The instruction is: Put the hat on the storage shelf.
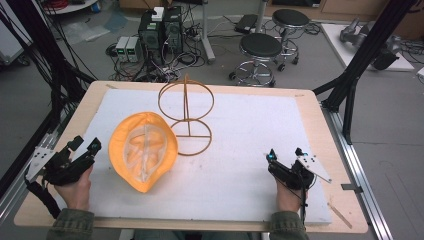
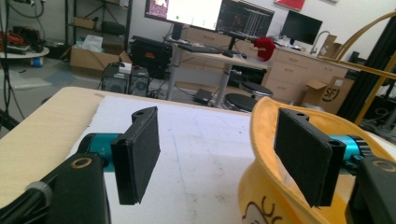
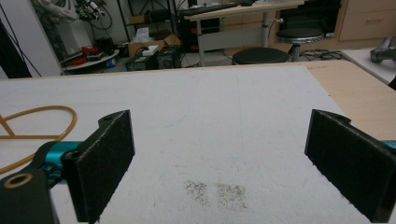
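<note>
an orange-yellow cap (image 1: 143, 150) was laid upside down on the white mat (image 1: 240, 165), in the mat's left half, nearer the left edge than the centre and about midway between far and near edges. its hollow inside was turned upward, with pale lining seams seen crossing it. a dark printed mark was seen on its outer side in the left gripper view (image 2: 261, 212). just beyond it, toward the far edge, a golden wire stand (image 1: 186, 114) was set upright, its round base ring almost touching the cap's rim.
</note>
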Motion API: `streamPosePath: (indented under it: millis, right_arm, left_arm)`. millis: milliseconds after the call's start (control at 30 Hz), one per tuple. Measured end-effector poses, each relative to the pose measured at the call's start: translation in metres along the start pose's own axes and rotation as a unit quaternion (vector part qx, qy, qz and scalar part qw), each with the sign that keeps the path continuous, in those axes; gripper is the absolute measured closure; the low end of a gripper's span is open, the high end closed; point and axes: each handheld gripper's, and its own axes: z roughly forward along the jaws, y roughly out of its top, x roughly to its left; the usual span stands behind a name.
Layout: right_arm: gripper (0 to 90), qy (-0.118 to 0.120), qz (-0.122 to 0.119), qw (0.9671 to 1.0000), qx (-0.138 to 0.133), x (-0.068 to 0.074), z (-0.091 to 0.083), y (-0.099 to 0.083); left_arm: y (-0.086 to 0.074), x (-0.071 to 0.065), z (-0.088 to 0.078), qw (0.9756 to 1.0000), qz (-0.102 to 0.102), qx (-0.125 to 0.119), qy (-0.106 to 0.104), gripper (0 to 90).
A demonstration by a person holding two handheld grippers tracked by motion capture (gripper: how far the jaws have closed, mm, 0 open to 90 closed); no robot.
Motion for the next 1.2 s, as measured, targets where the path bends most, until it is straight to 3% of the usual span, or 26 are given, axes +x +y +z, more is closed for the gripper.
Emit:
streamPosePath:
  millis: [100,233,400,567,733,1000,1200]
  right_arm:
    - [7.1,0.0,0.001,1.0,0.0,0.0,0.0,0.0]
    - [7.1,0.001,0.001,1.0,0.0,0.0,0.0,0.0]
    - [7.1,0.001,0.002,1.0,0.001,0.0,0.0,0.0]
    - [7.1,0.002,0.001,1.0,0.0,0.0,0.0,0.0]
    - [7.1,0.003,0.002,1.0,-0.001,-0.001,0.0,0.0]
    - [7.1,0.001,0.005,1.0,-0.001,-0.002,0.0,0.001]
    - [7.1,-0.002,-0.007,1.0,-0.004,-0.001,0.0,0.001]
  left_arm:
    - [0.002,-0.003,0.001,0.9999,-0.002,0.003,-0.012,31.2]
    - [0.006,-0.004,0.003,0.9992,-0.023,0.007,-0.031,30.9]
    - [0.004,-0.01,0.008,0.9985,-0.017,0.026,-0.045,30.6]
    - [-0.002,-0.017,0.017,0.9962,-0.015,0.055,-0.067,30.5]
    - [-0.006,-0.021,0.022,0.9942,-0.013,0.08,-0.072,30.5]
    - [-0.007,-0.024,0.028,0.9901,-0.031,0.118,-0.07,30.6]
    - [-0.011,-0.022,0.032,0.9866,-0.026,0.148,-0.064,30.6]
